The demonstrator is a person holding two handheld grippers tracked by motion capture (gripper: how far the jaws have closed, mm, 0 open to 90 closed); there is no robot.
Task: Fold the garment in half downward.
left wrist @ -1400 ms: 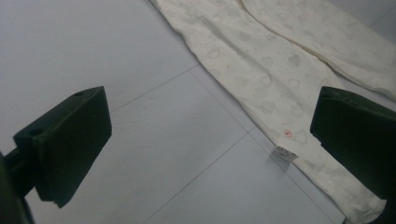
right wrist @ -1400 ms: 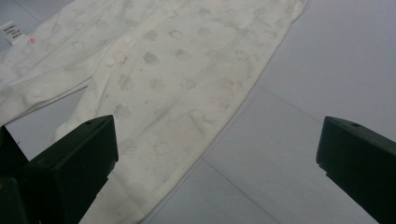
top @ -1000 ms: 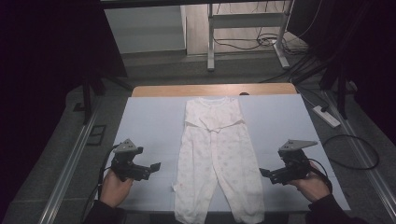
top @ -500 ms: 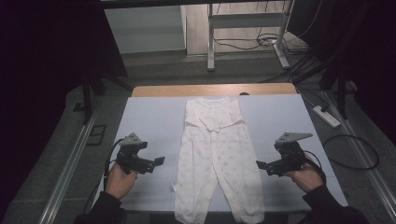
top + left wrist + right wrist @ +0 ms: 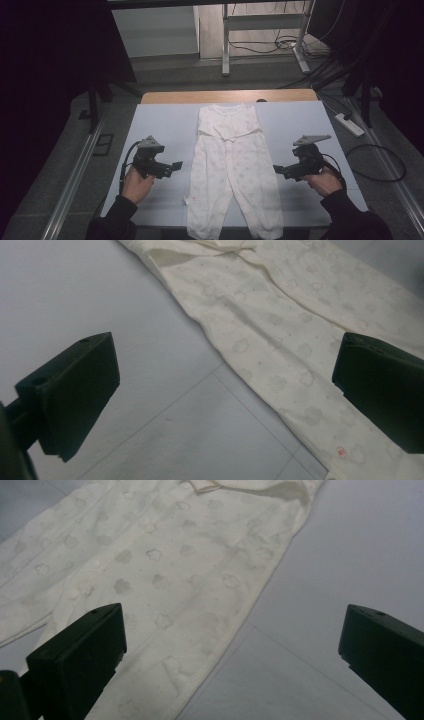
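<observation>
A cream baby sleepsuit [image 5: 231, 165] with a faint cloud print lies flat down the middle of the pale blue table [image 5: 165, 125], legs toward me. My left gripper [image 5: 176, 165] hovers just left of its left leg, jaws wide apart and empty. In the left gripper view the sleepsuit [image 5: 280, 325] runs diagonally past the gripper [image 5: 227, 390]. My right gripper [image 5: 278, 170] sits at the outer edge of the right leg, open, nothing held. The right gripper view shows the sleepsuit's hem edge [image 5: 175, 595] between the spread jaws of that gripper [image 5: 232, 655].
A wooden strip [image 5: 225, 96] borders the table's far edge. Beyond it stand a metal frame [image 5: 260, 30] and floor cables [image 5: 280, 45]. A power strip [image 5: 350, 125] lies on the floor at right. Metal rails [image 5: 75, 175] flank the table.
Both hands have moved forward and inward toward the sleepsuit's legs. The sleepsuit itself has not moved.
</observation>
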